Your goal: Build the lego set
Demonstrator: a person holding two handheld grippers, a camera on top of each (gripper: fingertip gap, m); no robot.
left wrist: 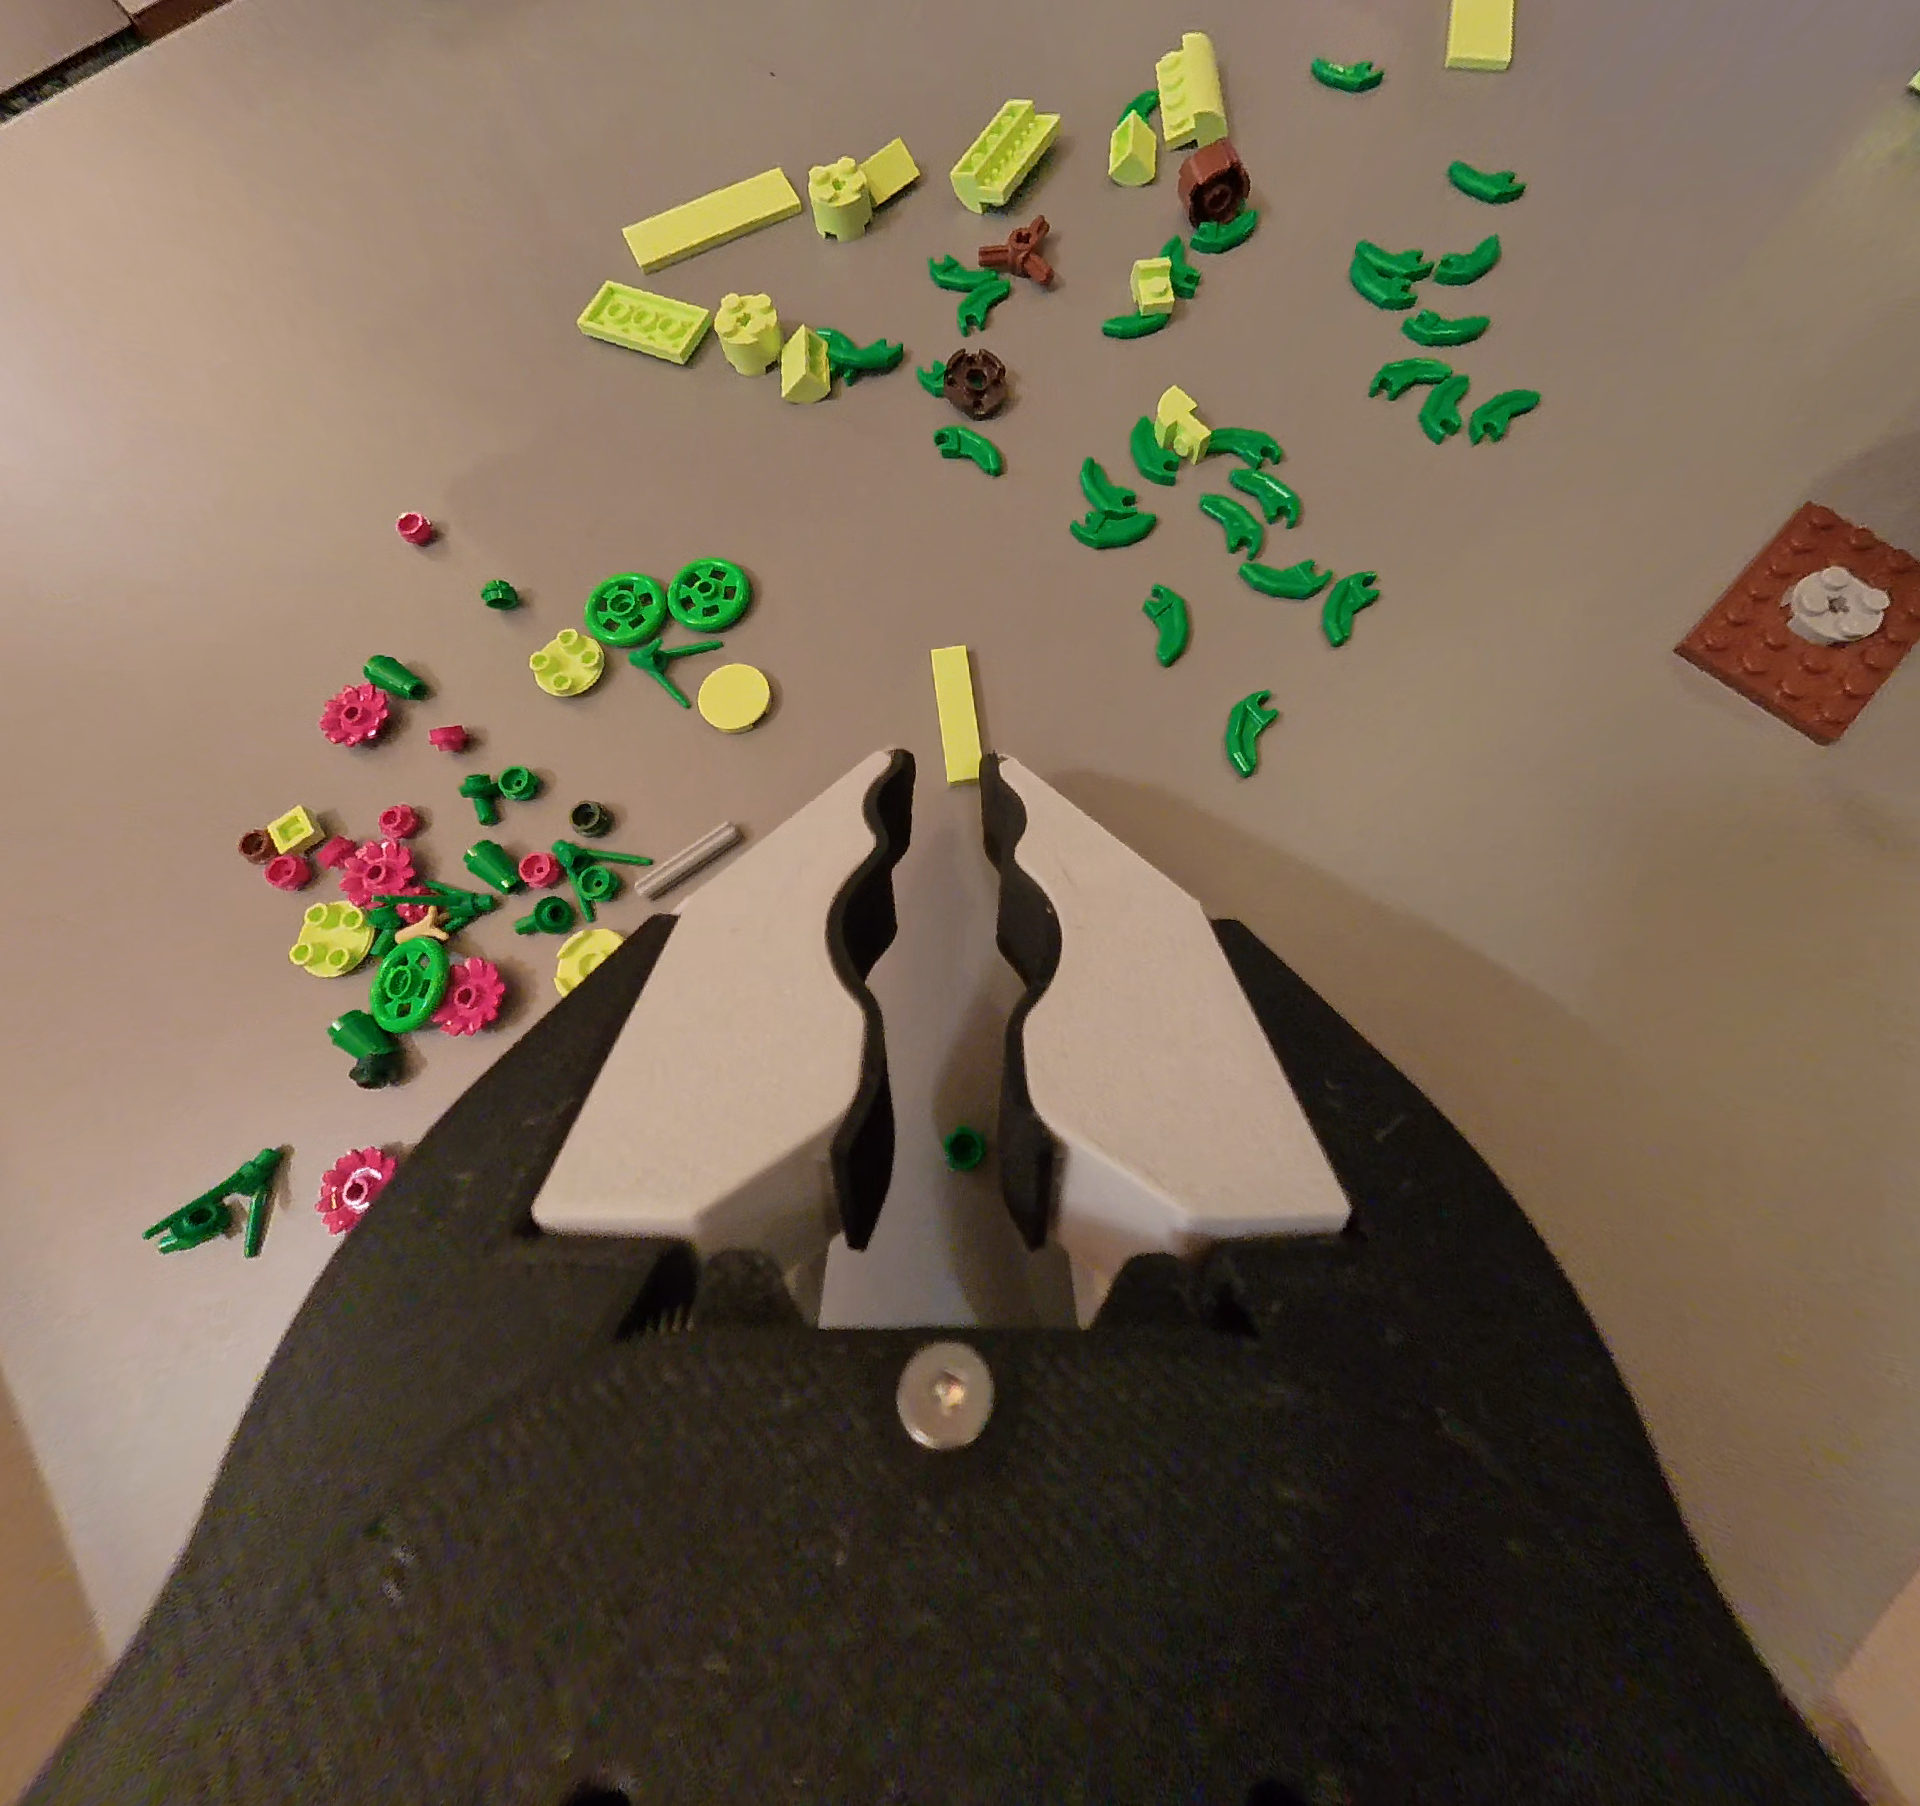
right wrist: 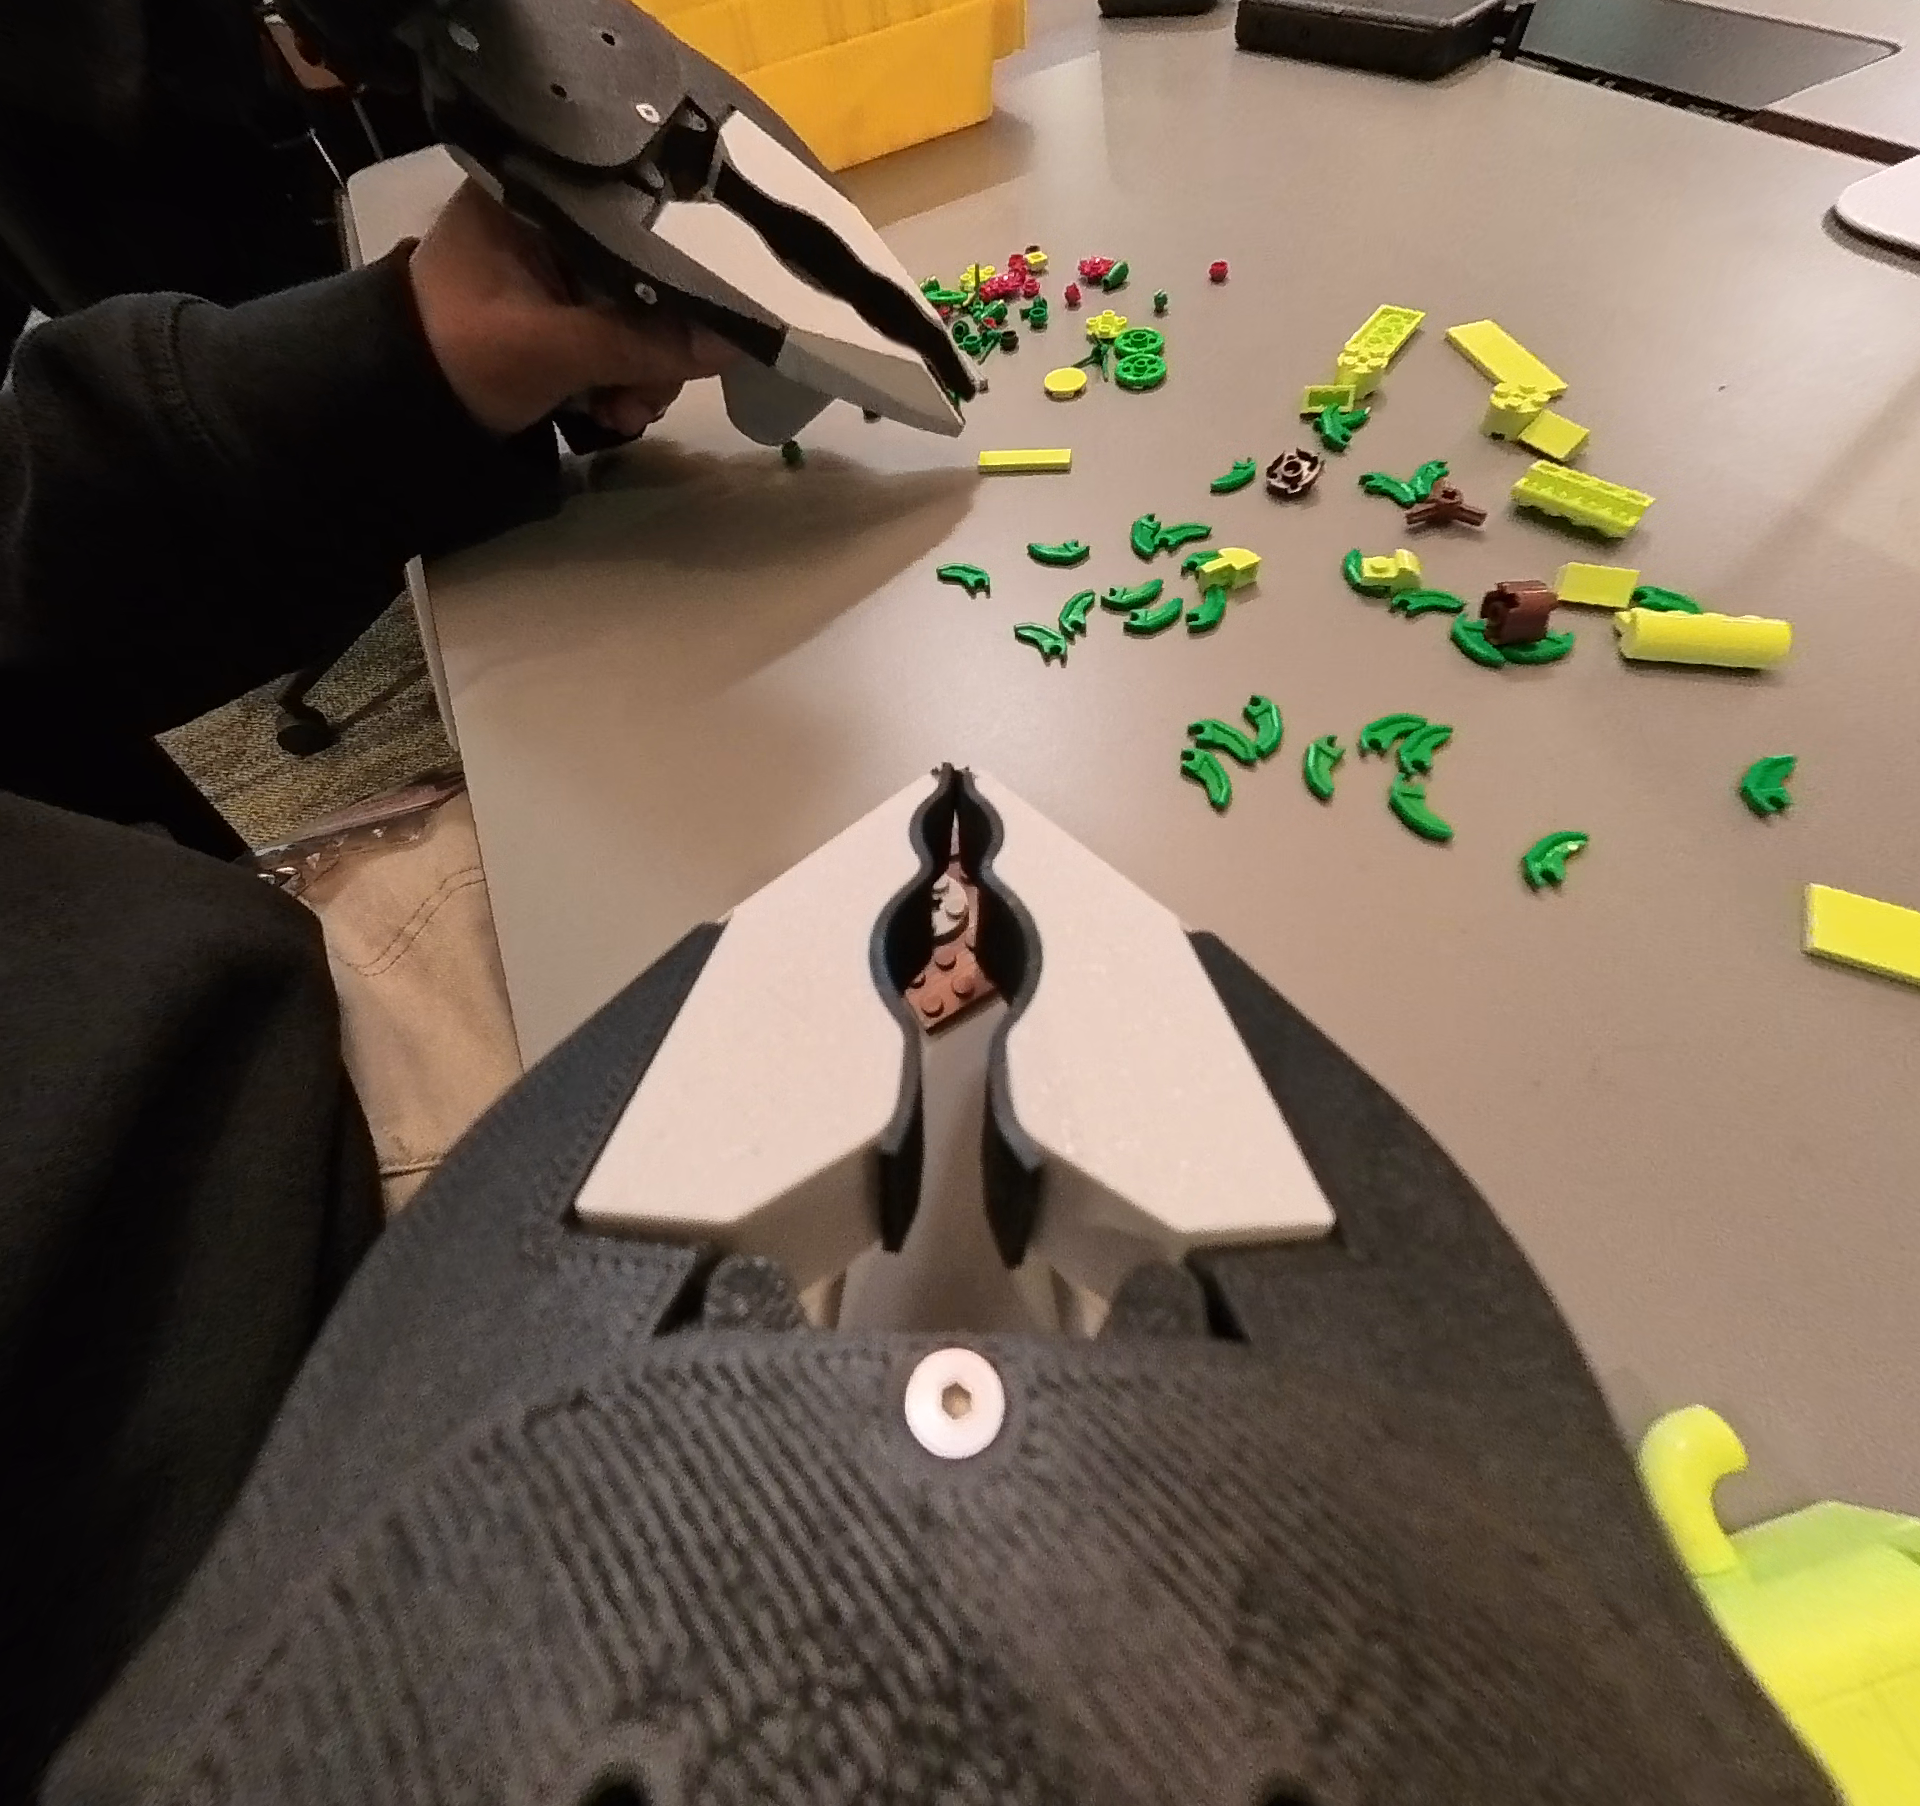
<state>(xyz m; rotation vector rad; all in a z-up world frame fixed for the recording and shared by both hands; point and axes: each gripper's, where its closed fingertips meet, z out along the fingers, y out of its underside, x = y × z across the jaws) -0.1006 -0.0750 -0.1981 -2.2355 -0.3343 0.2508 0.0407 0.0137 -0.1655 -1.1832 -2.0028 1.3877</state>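
Grey worktop [left wrist: 312, 354] stretches ahead of me, strewn with lego pieces. My left gripper [left wrist: 948, 769] hangs slightly parted and empty, its tips just short of a narrow lime tile [left wrist: 956, 712]. My right gripper [right wrist: 958, 777] is closed at the tips, holding nothing; beneath it lies the brown plate [right wrist: 948, 989] with a grey round piece [left wrist: 1834, 603] on top. Green leaf pieces [left wrist: 1236, 509] lie scattered farther out.

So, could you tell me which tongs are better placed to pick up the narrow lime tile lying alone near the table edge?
Left. The left tongs are slightly open, with the narrow lime tile just beyond their tips. The right tongs are shut above the brown plate, well away from it.
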